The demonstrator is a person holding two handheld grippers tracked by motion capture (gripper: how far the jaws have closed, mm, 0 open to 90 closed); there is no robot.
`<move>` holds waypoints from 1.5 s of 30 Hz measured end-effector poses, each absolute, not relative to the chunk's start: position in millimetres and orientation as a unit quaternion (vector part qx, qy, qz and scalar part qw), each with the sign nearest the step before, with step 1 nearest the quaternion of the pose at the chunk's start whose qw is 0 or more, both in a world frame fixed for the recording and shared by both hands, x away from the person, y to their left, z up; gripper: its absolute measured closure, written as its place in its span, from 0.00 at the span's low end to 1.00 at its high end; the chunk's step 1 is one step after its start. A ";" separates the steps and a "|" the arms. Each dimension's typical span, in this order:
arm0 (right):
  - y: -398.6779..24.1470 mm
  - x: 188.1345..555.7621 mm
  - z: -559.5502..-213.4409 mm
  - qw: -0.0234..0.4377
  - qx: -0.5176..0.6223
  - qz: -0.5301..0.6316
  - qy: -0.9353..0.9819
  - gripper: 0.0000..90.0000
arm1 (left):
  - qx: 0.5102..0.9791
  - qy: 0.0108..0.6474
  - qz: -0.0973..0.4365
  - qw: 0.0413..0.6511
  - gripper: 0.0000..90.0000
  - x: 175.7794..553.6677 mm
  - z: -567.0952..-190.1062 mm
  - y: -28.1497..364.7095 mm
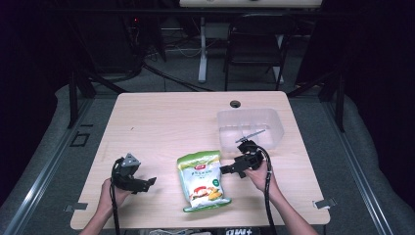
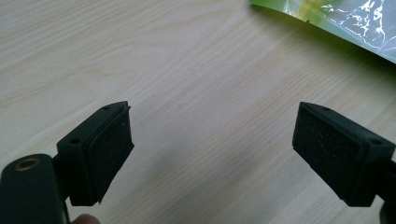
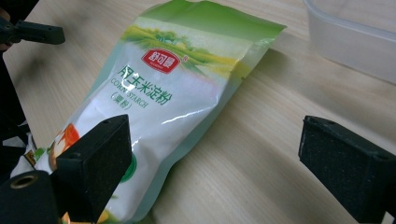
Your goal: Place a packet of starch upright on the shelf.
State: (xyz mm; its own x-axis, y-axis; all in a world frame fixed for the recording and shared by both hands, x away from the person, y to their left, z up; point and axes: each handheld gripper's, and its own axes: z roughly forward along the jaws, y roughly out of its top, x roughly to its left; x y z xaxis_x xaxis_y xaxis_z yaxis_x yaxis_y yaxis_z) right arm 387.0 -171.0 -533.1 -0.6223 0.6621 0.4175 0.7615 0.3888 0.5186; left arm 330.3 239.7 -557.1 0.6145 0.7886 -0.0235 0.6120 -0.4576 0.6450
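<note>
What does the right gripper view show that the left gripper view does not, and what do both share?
Right gripper view: the bag's printed front reading CORN STARCH, a clear tub's wall, and the other claw farther off.
Left gripper view: mostly bare table, with just a corner of the bag.
Shared: the wooden table, the bag, and each view's own open claw.

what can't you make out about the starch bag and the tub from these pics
- Corn starch bag: its lower end is cut off by the right gripper view's bottom edge and the near jaw; in the high view its print is too small to read.
- Clear plastic tub: the right gripper hides part of its near wall in the high view; the right gripper view's edge crops it.
</note>
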 end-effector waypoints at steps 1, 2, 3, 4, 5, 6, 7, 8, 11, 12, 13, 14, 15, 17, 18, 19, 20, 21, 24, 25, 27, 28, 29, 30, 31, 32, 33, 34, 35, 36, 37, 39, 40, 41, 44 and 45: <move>-168.0 388.9 -534.4 0.074 -0.426 -0.348 -0.832 0.10 | 0.842 0.416 0.141 0.314 0.13 330.3 -557.1 239.7; -164.7 389.7 -535.7 0.071 -0.432 -0.348 -0.829 0.10 | 0.842 0.416 0.141 0.314 0.13 330.3 -557.0 239.8; -162.3 391.6 -536.8 0.072 -0.430 -0.347 -0.830 0.10 | 0.842 0.416 0.140 0.314 0.13 330.3 -557.1 239.9; -160.0 393.6 -537.9 0.076 -0.428 -0.344 -0.832 0.10 | 0.842 0.416 0.140 0.314 0.13 330.3 -557.1 239.9; -156.9 394.7 -539.8 0.075 -0.433 -0.349 -0.828 0.10 | 0.842 0.416 0.140 0.314 0.13 330.3 -557.1 239.9; -155.2 396.5 -540.8 0.074 -0.432 -0.344 -0.830 0.11 | 0.842 0.416 0.140 0.314 0.13 330.3 -557.0 240.0; -152.8 398.1 -541.9 0.077 -0.432 -0.344 -0.830 0.11 | 0.842 0.416 0.140 0.314 0.13 330.2 -557.0 240.2; -151.0 399.8 -543.1 0.076 -0.431 -0.342 -0.832 0.11 | 0.842 0.416 0.140 0.314 0.13 330.2 -557.0 240.2; -146.8 402.7 -546.0 0.080 -0.430 -0.339 -0.833 0.11 | 0.842 0.415 0.140 0.314 0.13 330.2 -556.9 240.2; -144.8 404.9 -548.0 0.082 -0.429 -0.335 -0.834 0.11 | 0.842 0.415 0.140 0.315 0.13 330.1 -556.9 240.2; -141.9 405.5 -550.4 0.083 -0.436 -0.340 -0.829 0.11 | 0.842 0.415 0.141 0.316 0.13 330.1 -556.9 240.2; -141.1 407.1 -550.9 0.084 -0.433 -0.335 -0.833 0.11 | 0.842 0.415 0.139 0.316 0.13 330.1 -557.0 240.3; -139.5 408.6 -551.9 0.085 -0.432 -0.330 -0.835 0.11 | 0.841 0.415 0.139 0.316 0.13 330.1 -557.0 240.4; -134.9 410.1 -555.1 0.088 -0.438 -0.335 -0.829 0.11 | 0.841 0.416 0.139 0.316 0.13 330.1 -557.1 240.5; -133.5 411.4 -555.2 0.090 -0.434 -0.327 -0.834 0.12 | 0.842 0.415 0.140 0.316 0.13 330.3 -557.1 240.7; -129.7 413.0 -556.7 0.095 -0.430 -0.324 -0.837 0.13 | 0.842 0.415 0.140 0.315 0.13 330.4 -557.2 240.7; -127.5 413.0 -557.5 0.092 -0.433 -0.323 -0.836 0.14 | 0.842 0.415 0.140 0.316 0.13 330.4 -557.2 240.6; -127.5 413.0 -557.5 0.092 -0.433 -0.323 -0.836 0.14 | 0.842 0.415 0.139 0.316 0.13 330.2 -557.1 240.5; -121.3 413.5 -559.9 0.094 -0.434 -0.318 -0.838 0.21 | 0.842 0.414 0.140 0.316 0.13 330.1 -556.9 240.1; -120.3 413.6 -560.5 0.093 -0.435 -0.314 -0.839 0.23 | 0.842 0.415 0.139 0.316 0.13 330.3 -557.1 240.3; -119.0 412.8 -561.4 0.097 -0.440 -0.322 -0.833 0.25 | 0.842 0.415 0.139 0.316 0.13 330.4 -557.2 240.3; -118.8 413.0 -561.5 0.098 -0.439 -0.322 -0.833 0.28 | 0.842 0.415 0.139 0.315 0.13 330.4 -557.2 240.3; -118.0 412.7 -561.5 0.099 -0.444 -0.324 -0.830 0.36 | 0.842 0.415 0.139 0.315 0.13 330.4 -557.2 240.3; -118.0 412.7 -561.5 0.099 -0.444 -0.324 -0.830 0.36 | 0.842 0.415 0.139 0.315 0.13 330.4 -557.2 240.3; -118.1 412.5 -561.8 0.100 -0.445 -0.325 -0.828 0.47 | 0.842 0.415 0.139 0.315 0.13 330.3 -557.1 240.0; -118.1 412.5 -561.8 0.100 -0.445 -0.325 -0.828 0.47 | 0.842 0.415 0.139 0.315 0.13 330.3 -557.1 240.0; -117.1 411.6 -563.1 0.100 -0.448 -0.325 -0.827 0.60 | 0.842 0.415 0.140 0.315 0.13 330.2 -557.0 239.8; -117.1 411.6 -563.1 0.100 -0.448 -0.325 -0.827 0.60 | 0.842 0.415 0.140 0.315 0.13 330.1 -557.0 239.7; -115.8 410.3 -564.9 0.091 -0.448 -0.321 -0.829 0.64 | 0.843 0.413 0.141 0.314 0.13 330.0 -556.5 239.8; -115.8 410.3 -564.9 0.091 -0.448 -0.321 -0.829 0.64 | 0.843 0.413 0.141 0.314 0.13 330.0 -556.5 239.8; -117.0 410.4 -564.9 0.091 -0.452 -0.328 -0.824 0.71 | 0.842 0.414 0.141 0.315 0.13 329.9 -556.5 240.0; -119.4 410.7 -563.8 0.097 -0.452 -0.329 -0.823 0.77 | 0.842 0.414 0.141 0.315 0.13 330.1 -556.6 240.3; -120.3 410.6 -564.3 0.099 -0.453 -0.333 -0.821 0.81 | 0.842 0.414 0.141 0.315 0.13 330.1 -556.7 240.2; -121.3 410.7 -564.6 0.100 -0.452 -0.334 -0.821 0.84 | 0.842 0.414 0.141 0.315 0.13 330.2 -556.8 240.1; -122.8 410.4 -565.1 0.109 -0.450 -0.339 -0.819 0.89 | 0.843 0.413 0.141 0.315 0.13 330.0 -556.5 239.8; -123.1 410.0 -565.2 0.109 -0.449 -0.340 -0.819 0.90 | 0.843 0.413 0.141 0.315 0.13 330.0 -556.4 239.8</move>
State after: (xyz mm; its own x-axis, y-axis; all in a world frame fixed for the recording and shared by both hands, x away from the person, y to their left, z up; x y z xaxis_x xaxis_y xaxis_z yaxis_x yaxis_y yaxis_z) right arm 410.0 -123.1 -565.2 -0.5731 0.6613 0.4840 0.8096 0.3652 0.4596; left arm 330.0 239.8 -556.4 0.6188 0.7852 -0.0223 0.6072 -0.4601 0.6478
